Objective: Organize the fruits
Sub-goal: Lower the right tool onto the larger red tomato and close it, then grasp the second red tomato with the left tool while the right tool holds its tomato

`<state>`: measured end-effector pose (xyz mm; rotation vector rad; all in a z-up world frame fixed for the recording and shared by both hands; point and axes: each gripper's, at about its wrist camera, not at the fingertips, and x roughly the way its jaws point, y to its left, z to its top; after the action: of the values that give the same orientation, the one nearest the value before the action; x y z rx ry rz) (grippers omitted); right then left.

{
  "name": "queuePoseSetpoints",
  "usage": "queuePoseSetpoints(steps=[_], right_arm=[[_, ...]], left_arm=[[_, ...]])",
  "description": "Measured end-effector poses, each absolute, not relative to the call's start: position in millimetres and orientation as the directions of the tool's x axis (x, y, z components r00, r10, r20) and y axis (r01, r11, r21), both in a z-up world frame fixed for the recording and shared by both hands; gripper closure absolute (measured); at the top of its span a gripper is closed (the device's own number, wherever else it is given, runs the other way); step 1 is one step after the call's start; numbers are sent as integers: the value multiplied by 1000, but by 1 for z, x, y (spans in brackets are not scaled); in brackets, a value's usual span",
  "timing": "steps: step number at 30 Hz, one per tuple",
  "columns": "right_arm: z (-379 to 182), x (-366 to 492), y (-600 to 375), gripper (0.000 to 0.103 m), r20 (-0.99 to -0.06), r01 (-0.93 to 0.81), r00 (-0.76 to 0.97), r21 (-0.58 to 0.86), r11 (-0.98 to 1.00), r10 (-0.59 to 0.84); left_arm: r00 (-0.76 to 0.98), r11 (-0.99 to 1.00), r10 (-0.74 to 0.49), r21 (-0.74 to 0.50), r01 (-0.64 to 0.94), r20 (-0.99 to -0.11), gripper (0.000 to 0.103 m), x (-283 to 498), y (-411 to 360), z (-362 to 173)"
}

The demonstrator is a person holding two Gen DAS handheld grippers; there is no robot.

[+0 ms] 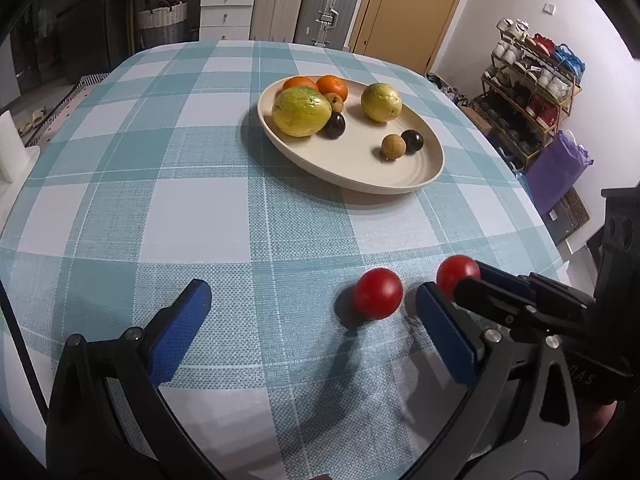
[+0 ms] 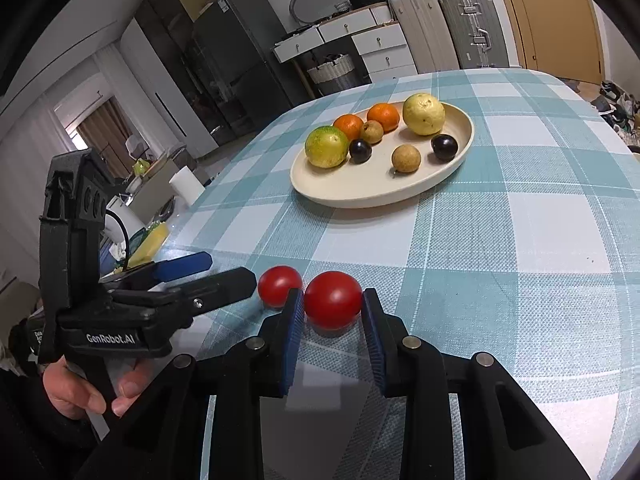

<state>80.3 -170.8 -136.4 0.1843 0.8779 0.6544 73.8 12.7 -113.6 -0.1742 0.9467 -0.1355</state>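
Two red tomatoes lie on the checked tablecloth near its front edge. My right gripper is shut on the nearer tomato, its blue pads touching both sides; the same tomato shows in the left wrist view, partly hidden by the right gripper's fingers. The other tomato lies free beside it. My left gripper is open and empty, with the free tomato just inside its right finger. A cream plate farther back holds oranges, yellow-green fruits, dark plums and small brown fruits.
The table carries a teal and white checked cloth. Beyond it stand white drawers, suitcases, a wooden door and a shoe rack. The left gripper's body sits left of the tomatoes in the right wrist view.
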Motion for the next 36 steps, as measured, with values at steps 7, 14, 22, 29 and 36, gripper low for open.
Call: queuePoseSetpoints(steps=[7,14,22,29,36], right_arm=[[-132,81,-181,73,-641,-446,476,415,793,603],[-124,77,-194,73,-631,-438,501,406,802,593],[-115,65,-208,73,-618,-420,536,395,817,575],[-110,58,-213,73,-618,-414,554,378,828,559],[-109,60,-215,73,-621,-406,557,376,833,552]], left_arm=[[570,987,-155,-154,50,-807,2,78,-1,-115],[582,979,-205,-167,118,-787,11,78,-17,-107],[552,967,-252,-199,157,-795,33,81,-29,-106],[530,958,-284,-216,187,-799,49,83,-32,-108],[467,933,-355,-277,229,-810,79,88,-26,-117]])
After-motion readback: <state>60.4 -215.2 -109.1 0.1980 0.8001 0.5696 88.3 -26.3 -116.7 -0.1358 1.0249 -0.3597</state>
